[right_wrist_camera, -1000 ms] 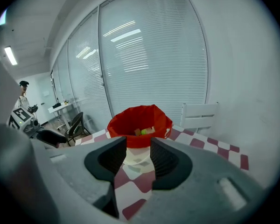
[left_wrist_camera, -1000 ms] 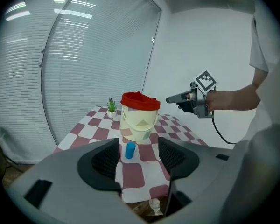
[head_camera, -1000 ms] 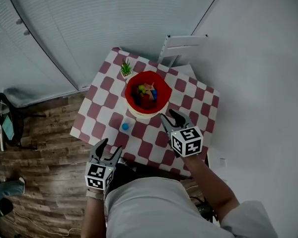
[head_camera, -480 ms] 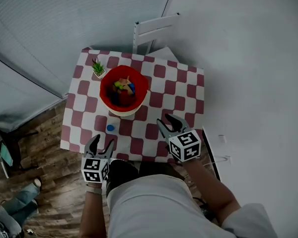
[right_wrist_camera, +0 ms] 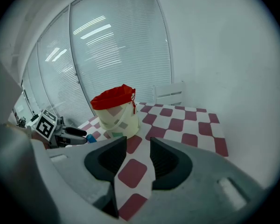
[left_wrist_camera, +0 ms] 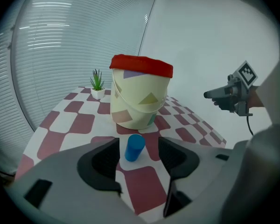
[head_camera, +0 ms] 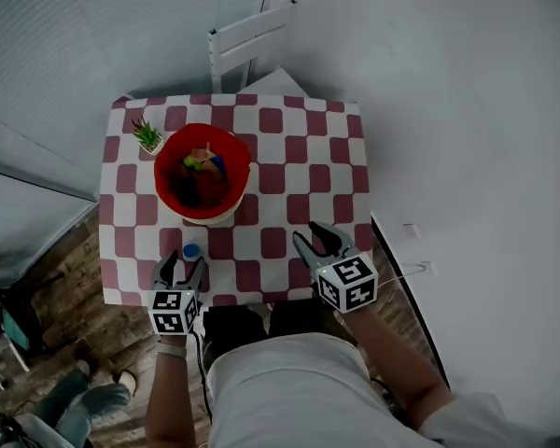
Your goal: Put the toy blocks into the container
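Observation:
A cream bucket with a red liner (head_camera: 203, 174) stands on the checked table (head_camera: 308, 157) and holds several coloured blocks (head_camera: 205, 161). One blue cylinder block (head_camera: 191, 250) stands upright on the cloth in front of it. My left gripper (head_camera: 181, 269) is open just short of that block; in the left gripper view the blue block (left_wrist_camera: 134, 147) sits just beyond the gap of the open left gripper (left_wrist_camera: 138, 157), with the bucket (left_wrist_camera: 139, 97) behind. My right gripper (head_camera: 315, 241) hovers open and empty at the table's near right; the right gripper view shows the right gripper (right_wrist_camera: 138, 148) wide apart.
A small potted plant (head_camera: 147, 136) stands at the table's far left corner, beside the bucket. A white chair (head_camera: 252, 35) is behind the table against the wall. Wooden floor (head_camera: 47, 315) lies to the left, and a blinds-covered window wall beyond.
The head view has swung, so the table sits further left in frame. My left gripper has closed in on the blue cylinder. The right gripper has kept its open pose.

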Action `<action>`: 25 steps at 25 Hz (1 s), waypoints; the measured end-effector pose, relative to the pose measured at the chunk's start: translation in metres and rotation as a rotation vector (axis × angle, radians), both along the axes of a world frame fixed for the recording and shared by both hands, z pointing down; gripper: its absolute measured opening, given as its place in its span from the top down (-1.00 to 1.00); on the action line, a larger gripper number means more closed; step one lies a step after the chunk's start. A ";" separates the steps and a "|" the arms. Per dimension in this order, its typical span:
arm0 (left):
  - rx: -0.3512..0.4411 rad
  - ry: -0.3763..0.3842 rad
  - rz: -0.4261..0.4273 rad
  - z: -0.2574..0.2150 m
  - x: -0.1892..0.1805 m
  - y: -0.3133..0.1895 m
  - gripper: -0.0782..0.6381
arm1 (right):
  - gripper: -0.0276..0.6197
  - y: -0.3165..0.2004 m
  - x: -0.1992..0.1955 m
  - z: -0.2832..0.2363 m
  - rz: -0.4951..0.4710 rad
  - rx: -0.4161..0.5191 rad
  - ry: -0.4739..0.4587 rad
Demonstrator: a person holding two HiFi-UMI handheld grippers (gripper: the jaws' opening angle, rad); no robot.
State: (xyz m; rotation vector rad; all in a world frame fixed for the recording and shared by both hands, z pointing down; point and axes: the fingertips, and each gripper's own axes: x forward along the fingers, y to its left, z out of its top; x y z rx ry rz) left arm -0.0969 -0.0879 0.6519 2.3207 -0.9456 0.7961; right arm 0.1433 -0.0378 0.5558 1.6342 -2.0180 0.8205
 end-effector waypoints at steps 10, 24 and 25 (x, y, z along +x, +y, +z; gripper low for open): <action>-0.027 -0.074 0.050 0.034 0.010 -0.017 0.28 | 0.45 0.019 0.019 0.018 0.100 -0.035 0.000; 0.050 -0.110 0.083 0.002 0.011 -0.030 0.40 | 0.45 0.014 0.010 0.008 0.094 -0.013 -0.019; 0.056 -0.105 0.081 -0.004 0.012 -0.031 0.40 | 0.45 0.013 0.009 0.007 0.091 -0.010 -0.021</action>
